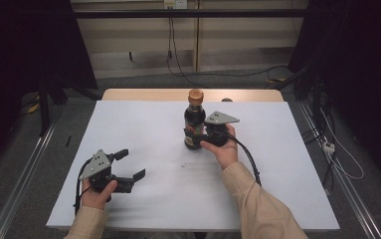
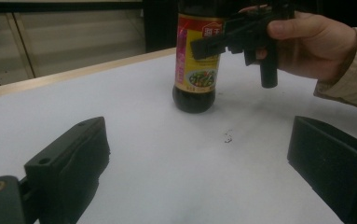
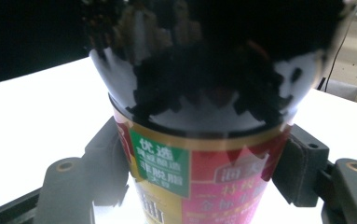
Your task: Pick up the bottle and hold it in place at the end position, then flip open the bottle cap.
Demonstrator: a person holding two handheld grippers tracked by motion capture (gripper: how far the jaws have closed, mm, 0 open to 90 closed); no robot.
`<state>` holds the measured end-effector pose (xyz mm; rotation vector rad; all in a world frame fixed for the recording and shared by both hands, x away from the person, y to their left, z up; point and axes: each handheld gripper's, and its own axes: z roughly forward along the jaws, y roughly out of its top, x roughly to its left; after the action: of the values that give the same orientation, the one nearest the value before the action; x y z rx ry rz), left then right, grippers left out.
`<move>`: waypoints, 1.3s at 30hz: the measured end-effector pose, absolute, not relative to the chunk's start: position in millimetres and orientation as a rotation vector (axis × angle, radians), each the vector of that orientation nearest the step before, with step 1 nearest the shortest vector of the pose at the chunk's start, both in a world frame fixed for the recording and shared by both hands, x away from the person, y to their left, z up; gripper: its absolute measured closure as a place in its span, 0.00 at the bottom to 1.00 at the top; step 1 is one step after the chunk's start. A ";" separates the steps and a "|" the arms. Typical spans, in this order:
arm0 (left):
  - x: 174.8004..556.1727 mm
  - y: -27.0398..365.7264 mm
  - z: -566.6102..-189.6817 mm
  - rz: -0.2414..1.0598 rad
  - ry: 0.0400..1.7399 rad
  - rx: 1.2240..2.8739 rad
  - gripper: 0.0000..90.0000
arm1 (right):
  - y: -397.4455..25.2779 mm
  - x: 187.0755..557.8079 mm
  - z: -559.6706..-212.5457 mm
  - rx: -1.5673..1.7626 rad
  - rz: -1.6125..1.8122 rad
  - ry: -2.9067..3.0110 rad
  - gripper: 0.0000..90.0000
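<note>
One dark sauce bottle point(image 1: 195, 125) stands upright on the white worktop point(image 1: 143, 124), a little right of centre and toward the far edge, its brown cap point(image 1: 195, 95) still on. The right tongs point(image 1: 196, 138) grip it at the label, one jaw on each side of the body, as the right gripper view makes plain. The left tongs point(image 1: 131, 165) rest near the near-left corner with jaws apart, holding nothing, well away from the bottle.

The grip sits low on a tall, smooth bottle (glass or plastic, hard to tell), so a quick lift or tilt could let it slip or swing top-heavy between the jaws. A sideways push could tip it over.

Count: one bottle, one cap, two tongs, one small dark speck point(image 2: 227, 136) on the worktop.
</note>
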<state>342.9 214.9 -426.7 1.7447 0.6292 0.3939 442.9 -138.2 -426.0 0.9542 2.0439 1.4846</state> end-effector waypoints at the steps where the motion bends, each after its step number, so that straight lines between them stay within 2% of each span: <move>1: 343.4 214.2 -426.7 0.388 0.636 1.745 0.06 | -138.9 443.4 -426.4 0.936 1.489 2.052 0.33; 22: 361.8 195.7 -396.0 0.337 0.634 1.758 0.05 | -146.2 449.1 -427.9 0.848 1.543 2.103 0.34; 27: 369.2 185.4 -388.3 0.291 0.637 1.771 0.05 | -146.1 449.3 -428.0 0.847 1.545 2.104 0.34; 39: 391.0 161.7 -370.4 0.278 0.626 1.801 0.05 | -145.5 448.8 -428.0 0.853 1.541 2.101 0.34</move>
<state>391.0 161.7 -370.4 1.8005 0.6265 0.2781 448.8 -145.5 -428.0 0.8534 2.1014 1.5411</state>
